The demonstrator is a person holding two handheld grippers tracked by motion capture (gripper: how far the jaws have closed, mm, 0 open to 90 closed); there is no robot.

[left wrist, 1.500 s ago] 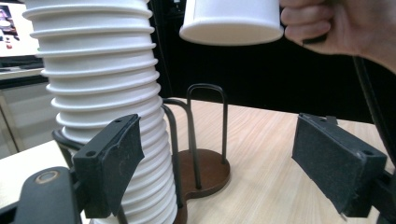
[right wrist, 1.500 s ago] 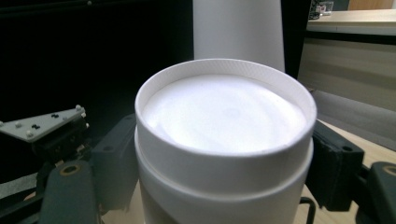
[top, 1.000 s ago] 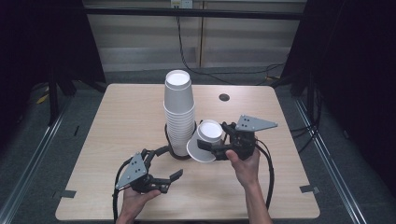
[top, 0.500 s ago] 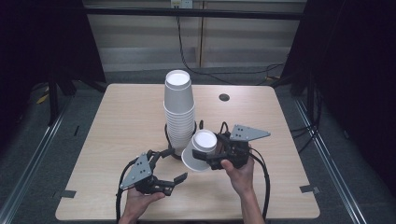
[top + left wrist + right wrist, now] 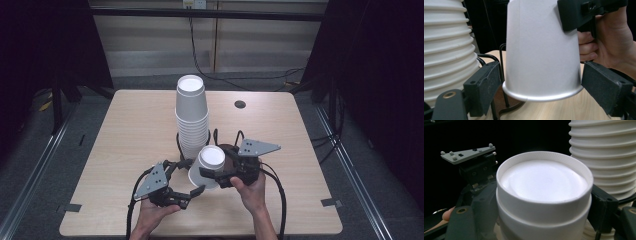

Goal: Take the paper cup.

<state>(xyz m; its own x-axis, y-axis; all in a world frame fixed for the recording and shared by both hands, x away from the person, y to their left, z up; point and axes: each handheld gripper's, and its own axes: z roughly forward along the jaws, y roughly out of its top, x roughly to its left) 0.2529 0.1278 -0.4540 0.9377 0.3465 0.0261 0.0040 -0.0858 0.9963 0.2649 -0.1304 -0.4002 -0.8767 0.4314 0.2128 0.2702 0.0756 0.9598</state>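
- Surface (image 5: 130, 130): light wood, carrying a tall stack of white paper cups (image 5: 192, 116), upside down, on a black wire stand (image 5: 503, 75)
- Single paper cup (image 5: 208, 166): white, inverted, base up, raised off the surface just in front of the stack
- Right hand-held gripper (image 5: 212, 176): jaws closed against the single cup's sides, gripping it
- Left hand-held gripper (image 5: 192, 176): jaws spread wide on either side of the cup's rim, not touching it, holding nothing
- Dark round hole (image 5: 240, 104): far side of the surface
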